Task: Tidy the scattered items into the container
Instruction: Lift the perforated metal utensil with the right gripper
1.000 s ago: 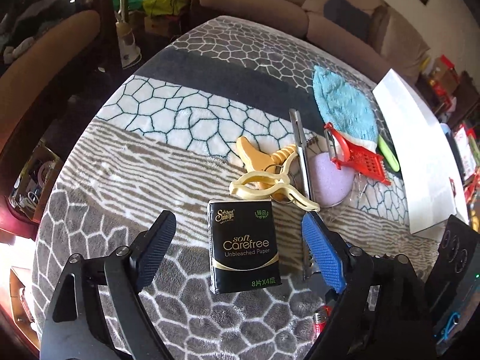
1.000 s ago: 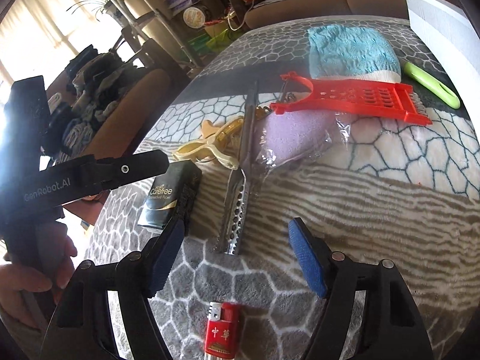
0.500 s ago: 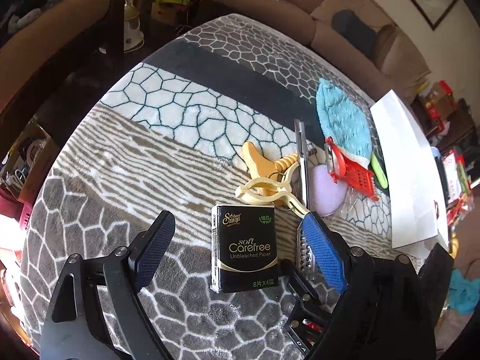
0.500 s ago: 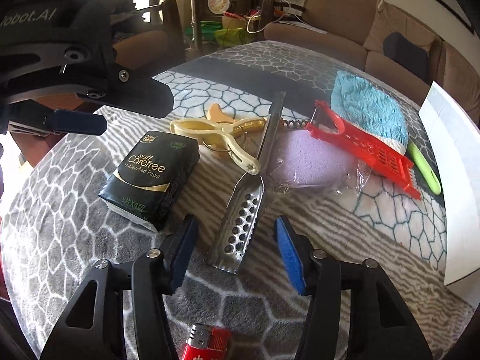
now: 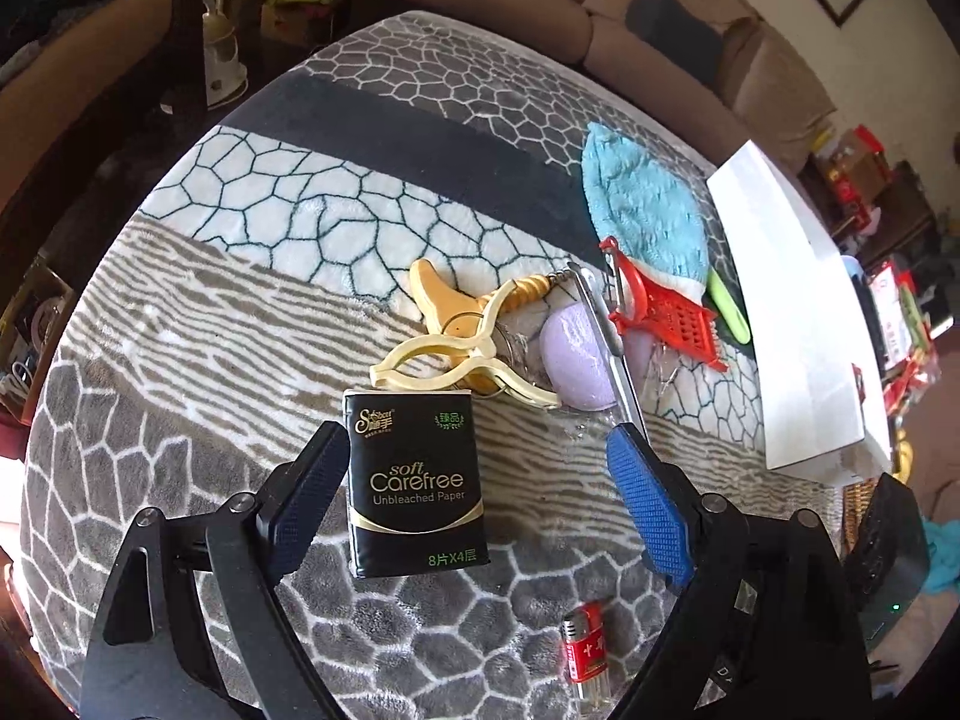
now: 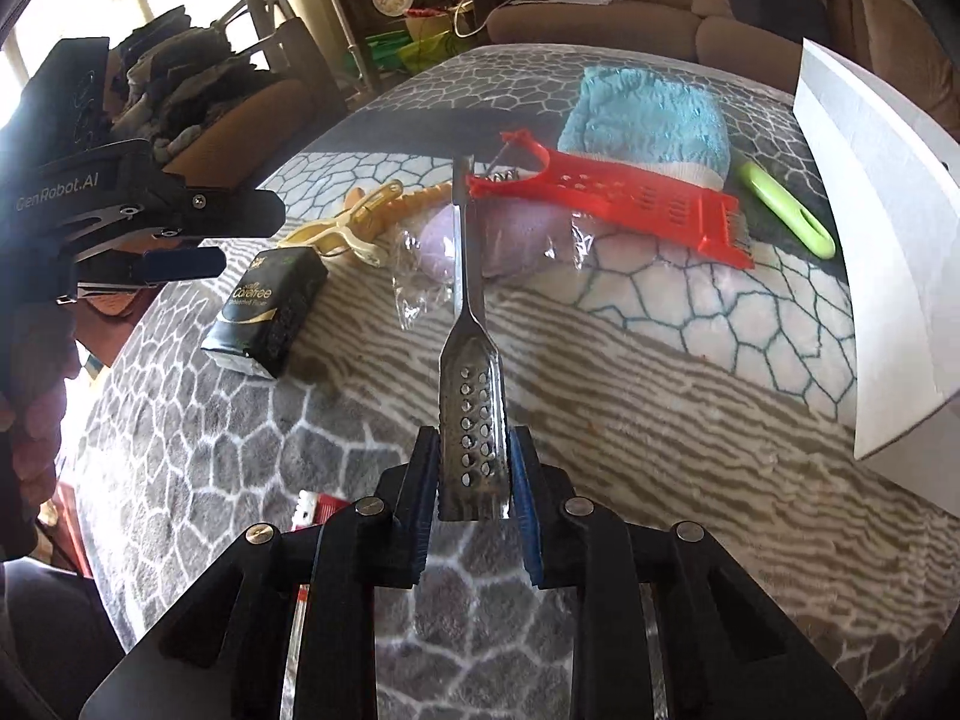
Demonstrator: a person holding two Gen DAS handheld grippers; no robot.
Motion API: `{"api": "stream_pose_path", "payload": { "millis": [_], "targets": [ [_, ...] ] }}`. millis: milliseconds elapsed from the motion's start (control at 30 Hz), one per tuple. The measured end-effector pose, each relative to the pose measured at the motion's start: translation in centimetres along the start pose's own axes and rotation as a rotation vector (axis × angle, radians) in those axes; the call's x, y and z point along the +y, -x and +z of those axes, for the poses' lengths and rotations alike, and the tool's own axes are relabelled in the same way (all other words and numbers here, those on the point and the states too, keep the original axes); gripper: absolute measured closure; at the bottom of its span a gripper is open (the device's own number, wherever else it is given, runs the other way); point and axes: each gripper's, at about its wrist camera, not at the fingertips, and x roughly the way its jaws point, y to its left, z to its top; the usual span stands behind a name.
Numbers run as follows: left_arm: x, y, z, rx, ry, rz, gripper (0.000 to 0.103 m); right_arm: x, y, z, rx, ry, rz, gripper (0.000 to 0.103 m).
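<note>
My right gripper (image 6: 471, 480) is shut on the perforated end of a long metal grater (image 6: 471, 372), whose handle reaches toward the red plastic grater (image 6: 630, 195). My left gripper (image 5: 474, 498) is open, its fingers either side of a black Carefree tissue pack (image 5: 414, 480) lying on the blanket; the pack also shows in the right wrist view (image 6: 270, 309). The metal grater's handle (image 5: 606, 336) crosses a purple sponge in plastic wrap (image 5: 576, 369). A white box (image 5: 786, 324) stands at the right, also in the right wrist view (image 6: 882, 240).
On the patterned blanket lie a yellow clothes peg (image 5: 456, 366), a tan corkscrew (image 5: 456, 300), a blue towel mitt (image 5: 648, 210), a green tool (image 6: 786, 210) and a red lighter (image 5: 585, 651). Sofas and clutter surround the table edge.
My right gripper moved forward and shut on the metal grater's perforated end. My left gripper came closer around the tissue pack, still open.
</note>
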Motion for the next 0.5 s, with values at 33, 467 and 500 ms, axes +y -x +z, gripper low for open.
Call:
{"api": "stream_pose_path", "payload": {
  "millis": [33, 467, 500],
  "targets": [
    [-0.4, -0.2, -0.1, 0.004, -0.009, 0.002, 0.017, -0.4, 0.3, -0.6, 0.013, -0.01, 0.013, 0.08],
    [-8.9, -3.8, -2.1, 0.063, -0.186, 0.011, 0.017, -1.9, 3.8, -3.8, 0.093, 0.083, 0.086, 0.08],
    [-9.6, -4.1, -2.2, 0.063, -0.203, 0.023, 0.017, -2.0, 4.0, -3.8, 0.099, 0.097, 0.08, 0.08]
  ]
}}
